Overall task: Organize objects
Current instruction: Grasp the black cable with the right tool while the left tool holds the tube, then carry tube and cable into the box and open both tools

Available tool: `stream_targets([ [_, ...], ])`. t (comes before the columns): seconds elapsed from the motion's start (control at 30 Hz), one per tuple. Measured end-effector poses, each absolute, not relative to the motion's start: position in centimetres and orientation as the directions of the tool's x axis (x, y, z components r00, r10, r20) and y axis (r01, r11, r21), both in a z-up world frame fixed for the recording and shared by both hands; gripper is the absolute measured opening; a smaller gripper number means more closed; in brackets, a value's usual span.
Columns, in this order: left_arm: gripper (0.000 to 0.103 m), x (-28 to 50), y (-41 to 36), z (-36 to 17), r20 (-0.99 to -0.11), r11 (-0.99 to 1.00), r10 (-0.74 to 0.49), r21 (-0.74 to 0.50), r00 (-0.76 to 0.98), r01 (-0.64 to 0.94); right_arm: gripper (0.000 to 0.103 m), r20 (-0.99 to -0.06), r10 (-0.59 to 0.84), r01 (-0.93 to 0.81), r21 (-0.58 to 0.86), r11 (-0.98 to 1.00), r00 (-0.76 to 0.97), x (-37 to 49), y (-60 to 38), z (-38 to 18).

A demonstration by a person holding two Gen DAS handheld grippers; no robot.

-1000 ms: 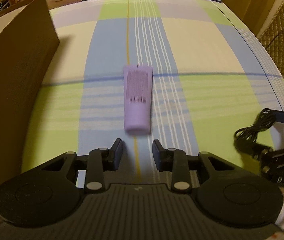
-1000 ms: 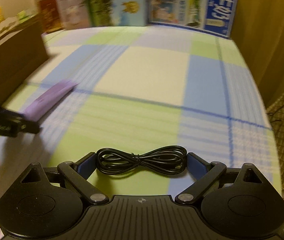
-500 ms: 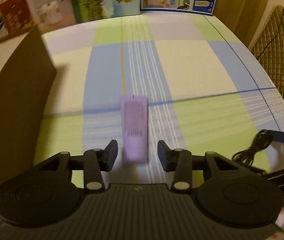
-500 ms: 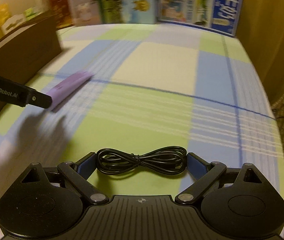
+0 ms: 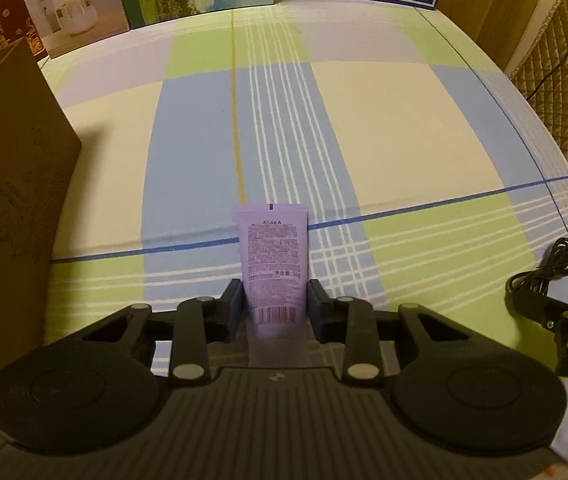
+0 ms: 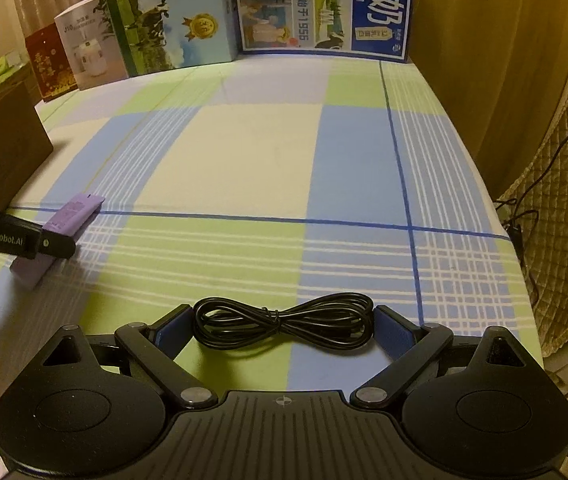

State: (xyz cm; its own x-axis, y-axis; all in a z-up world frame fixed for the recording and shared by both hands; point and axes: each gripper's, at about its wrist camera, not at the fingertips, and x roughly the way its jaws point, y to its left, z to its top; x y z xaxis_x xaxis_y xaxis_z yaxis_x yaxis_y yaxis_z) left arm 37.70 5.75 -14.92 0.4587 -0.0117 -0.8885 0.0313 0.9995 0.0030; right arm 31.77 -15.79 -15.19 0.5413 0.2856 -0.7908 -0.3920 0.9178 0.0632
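Left wrist view: the left hand-held gripper (image 5: 275,300) has just been closing its jaws, and its pads now stand tight against both flanks of the lilac cream tube (image 5: 274,256). The tube lies flat on the checked cloth of the desk (image 5: 404,128), its flat crimped end away from the camera, soft plastic printed with fine text and a barcode. A brown cardboard box (image 5: 12,200) stands close on the left, probably where things are gathered.

Right wrist view: the right hand-held gripper (image 6: 284,320) holds a coiled black cable (image 6: 284,322) endwise between its blue pads, the bundle tied at its middle like a bow. Gripping the loop ends likely keeps the limp coil from unravelling. Printed milk cartons (image 6: 324,4) line the far edge.
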Motion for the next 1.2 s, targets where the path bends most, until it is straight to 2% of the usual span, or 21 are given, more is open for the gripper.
stream_targets([
  [0.43, 0.028, 33.8, 6.2, -13.5, -0.880, 0.999, -0.048, -0.041, 0.472, 0.024, 0.092, -0.773, 0.362, -0.448, 0.114, 0.887, 0.521, 30.4, -14.9, -14.0],
  [0.93, 0.028, 29.0, 7.6, -6.2, -0.796, 0.994, -0.079, -0.106, 0.600, -0.009, 0.092, -0.703, 0.460, -0.524, 0.145, 0.839, 0.543, 28.6, -12.4, -9.2],
  [1.2, 0.028, 26.4, 10.6, -2.7, -0.760, 0.994, -0.052, -0.105, 0.648, -0.043, 0.092, -0.660, 0.527, -0.589, 0.156, 0.793, 0.535, 26.5, -9.2, -6.6],
])
